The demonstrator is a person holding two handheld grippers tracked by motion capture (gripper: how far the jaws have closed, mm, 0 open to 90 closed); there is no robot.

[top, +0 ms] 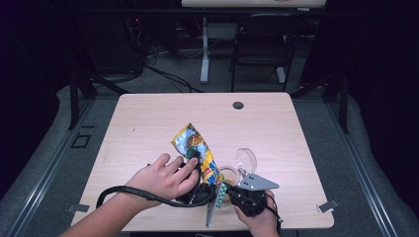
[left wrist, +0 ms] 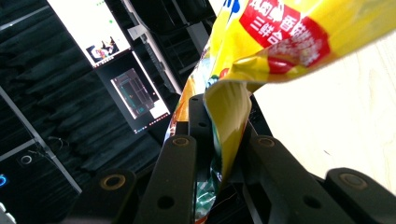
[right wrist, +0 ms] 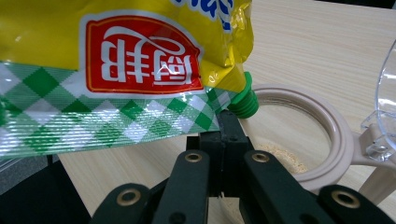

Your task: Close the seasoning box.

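Both grippers [top: 207, 190] [top: 228, 193] are clamped on the yellow seasoning pouch [top: 196, 148]; its green spout [right wrist: 243, 100] should be kept over the open jar [right wrist: 322, 135], tilted gently.

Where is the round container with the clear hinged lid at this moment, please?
In the high view the container sits near the table's front edge, right of centre, just right of the yellow bag and ahead of the right claw.

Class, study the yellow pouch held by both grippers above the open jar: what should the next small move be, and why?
Probably tip the pouch a little further so its green spout points down into the jar. The left gripper and right gripper are both shut on the pouch, the spout sits just at the jar's rim, and the clear lid is open.
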